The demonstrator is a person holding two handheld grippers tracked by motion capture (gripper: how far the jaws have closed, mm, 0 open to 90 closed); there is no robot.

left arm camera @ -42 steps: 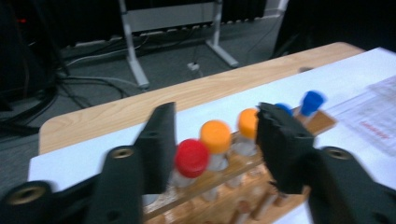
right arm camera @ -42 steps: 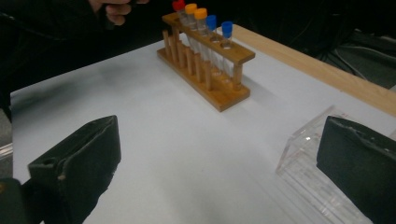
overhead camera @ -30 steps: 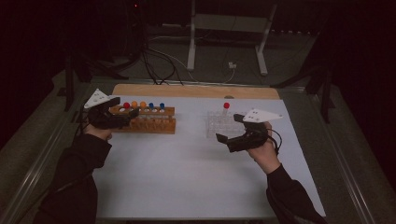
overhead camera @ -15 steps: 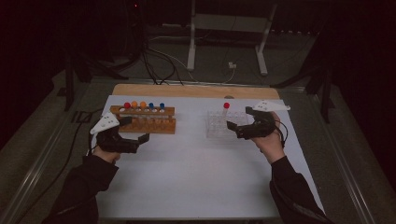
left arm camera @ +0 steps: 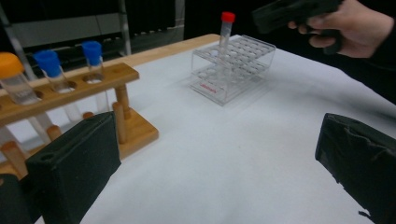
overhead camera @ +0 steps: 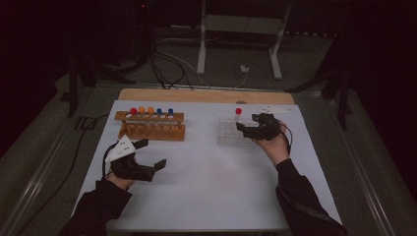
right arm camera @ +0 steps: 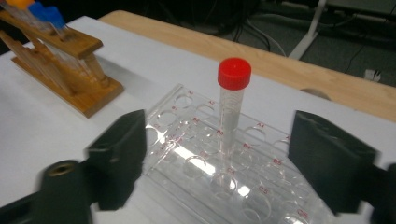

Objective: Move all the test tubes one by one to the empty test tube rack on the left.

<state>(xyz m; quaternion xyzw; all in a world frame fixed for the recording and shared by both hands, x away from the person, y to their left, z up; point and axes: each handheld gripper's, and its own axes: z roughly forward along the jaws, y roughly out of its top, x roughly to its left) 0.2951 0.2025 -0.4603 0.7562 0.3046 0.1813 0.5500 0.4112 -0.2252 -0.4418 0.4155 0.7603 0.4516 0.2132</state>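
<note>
High view is showing the right gripper (overhead camera: 244,129) hovering at the right edge of the clear rack (overhead camera: 229,135), its fingers pointing left toward the red-capped tube (overhead camera: 238,116). That tube is standing upright in a far hole of the clear rack, right of the surface's (overhead camera: 211,196) middle. Right gripper view is showing the tube rising between the two black fingers (right arm camera: 119,156) but beyond their tips, with neither finger touching it; the fingers have just been closing, yet they are standing released, with a wide gap and nothing gripped.

Left gripper (overhead camera: 151,153) is hanging low over the near left part of the surface, just in front of the wooden rack (overhead camera: 150,126), with its fingers spread apart and grasping nothing. Left gripper view is showing bare white surface between its fingers (left arm camera: 77,165) and the wooden rack just beside the left one.

Wooden rack is standing at the far left, carrying five capped tubes in a row: red (overhead camera: 133,111), two orange (overhead camera: 141,110), and two blue (overhead camera: 170,111). The two racks are sitting well apart.
</note>
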